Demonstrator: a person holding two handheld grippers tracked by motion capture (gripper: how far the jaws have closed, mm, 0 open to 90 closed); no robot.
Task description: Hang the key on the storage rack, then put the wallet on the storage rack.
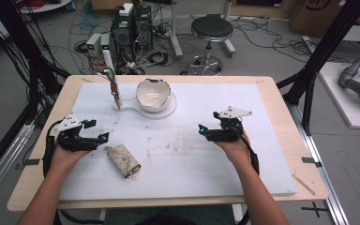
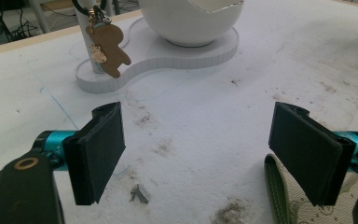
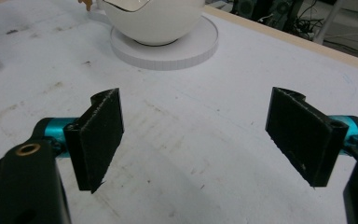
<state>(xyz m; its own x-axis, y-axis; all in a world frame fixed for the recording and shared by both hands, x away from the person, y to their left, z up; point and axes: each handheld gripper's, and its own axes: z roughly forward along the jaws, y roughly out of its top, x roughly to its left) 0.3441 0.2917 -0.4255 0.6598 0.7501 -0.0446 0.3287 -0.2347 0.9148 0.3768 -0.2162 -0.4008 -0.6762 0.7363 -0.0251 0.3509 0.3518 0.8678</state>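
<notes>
White foam covers the table (image 1: 272, 84), and both grippers rest low over it with jaws spread wide and nothing between them. The left gripper (image 1: 104, 136) has a beige key pouch (image 1: 123, 161) just beside its right jaw; in the left gripper view the pouch's patterned cloth and green strap (image 2: 274, 186) lie under that jaw, apart from the pads. Ahead of the left jaws, well apart, stands a white post (image 2: 87, 42) on a white base (image 2: 168, 56), with a brown bear-shaped charm (image 2: 111, 46) hanging against it. On the same base sits a white bowl (image 1: 153, 94) with a broken rim; nothing shows inside it. The right gripper (image 1: 201, 130) points toward the bowl (image 3: 151, 18), which lies ahead of its left jaw, well apart.
</notes>
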